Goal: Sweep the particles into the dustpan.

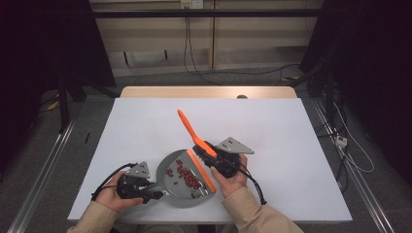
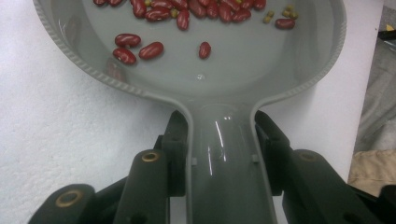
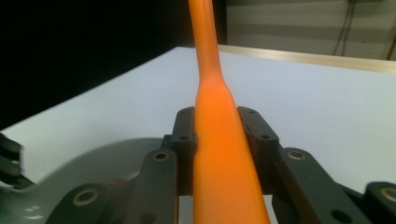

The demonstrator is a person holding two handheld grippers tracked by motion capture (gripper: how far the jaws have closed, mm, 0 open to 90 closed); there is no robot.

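Low in the frame, just left of centre in the high view, the left gripper [image 1: 154, 190] is clamping both jaws on the handle of the round grey plastic dustpan [image 1: 171, 190], which is lying on the white table [image 1: 272, 121] and holding the red kidney beans [image 1: 187, 175]. Just beyond, the right gripper [image 1: 208, 150] is pinching the orange plastic brush [image 1: 194, 138] by its handle, its edge sitting at the pan's mouth. Any tilt of the pan or hard flick could be sending beans rolling back onto the table.

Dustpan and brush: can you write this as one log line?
left gripper: holds dustpan handle | right gripper: holds orange brush | beans: in pan

One grey dustpan [image 1: 171, 179], one orange brush [image 1: 194, 138], many red beans [image 1: 187, 177], uncountable.
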